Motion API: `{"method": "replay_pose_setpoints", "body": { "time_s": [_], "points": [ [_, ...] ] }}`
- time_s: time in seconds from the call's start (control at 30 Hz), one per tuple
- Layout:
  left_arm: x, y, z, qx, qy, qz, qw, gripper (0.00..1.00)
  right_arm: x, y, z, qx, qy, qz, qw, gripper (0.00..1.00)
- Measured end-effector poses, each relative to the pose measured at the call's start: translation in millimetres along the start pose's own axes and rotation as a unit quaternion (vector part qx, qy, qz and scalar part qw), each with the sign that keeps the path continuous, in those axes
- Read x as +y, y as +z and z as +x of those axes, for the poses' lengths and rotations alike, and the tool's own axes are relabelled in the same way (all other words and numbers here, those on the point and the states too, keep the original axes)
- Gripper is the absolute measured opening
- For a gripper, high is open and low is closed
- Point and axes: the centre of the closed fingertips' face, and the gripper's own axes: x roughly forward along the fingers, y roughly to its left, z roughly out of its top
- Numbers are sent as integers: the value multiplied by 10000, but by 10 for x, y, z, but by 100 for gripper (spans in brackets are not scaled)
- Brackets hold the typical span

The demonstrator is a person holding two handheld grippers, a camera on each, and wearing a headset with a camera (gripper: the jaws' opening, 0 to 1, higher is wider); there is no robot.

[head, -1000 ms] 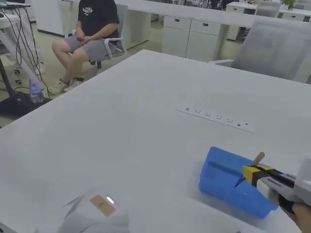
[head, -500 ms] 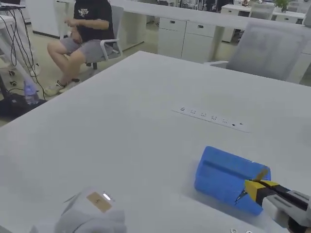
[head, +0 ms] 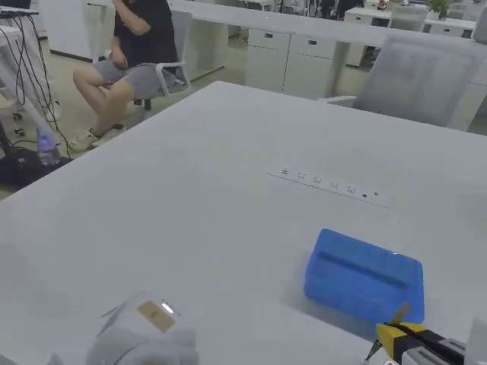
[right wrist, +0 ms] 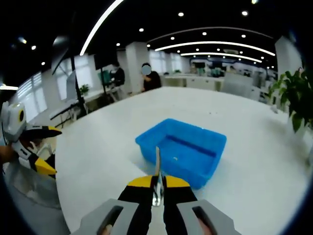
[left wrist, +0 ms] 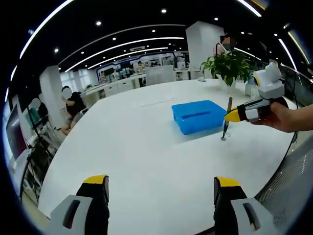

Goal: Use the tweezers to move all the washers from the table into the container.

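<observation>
Blue container is sitting at the head view's lower right on the white table. Just beside it the right gripper is clamping the tweezers; the left gripper is hanging with jaws wide apart.

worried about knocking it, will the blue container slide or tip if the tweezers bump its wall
The blue container looks like thin plastic, nearly empty, so probably light; a bump from the tweezers would likely slide it across the smooth table. It sits low and wide, so tipping seems unlikely.
</observation>
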Motion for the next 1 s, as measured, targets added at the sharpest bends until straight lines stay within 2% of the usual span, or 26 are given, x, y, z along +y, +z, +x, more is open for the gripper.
{"method": "replay_pose_setpoints", "body": {
  "time_s": [0.13, 0.5, 0.83, 1.0],
  "points": [
    [-4, -5, 3, 14, -8, 11, 10000, 90, 1, -2, -5, 2, -10, -27, 10000, 3],
    [1, -12, 6, 28, 5, 23, 10000, 90, 137, -41, -33, -154, 53, -492, 9987, 2],
    [1, -17, 6, 37, 5, 39, 10000, 90, 37, 14, -3, -43, 23, -221, 9997, 0],
    [7, -15, 5, 29, 18, 31, 10000, 90, 52, 53, -16, -71, 52, -256, 9996, 0]
  ]
}}
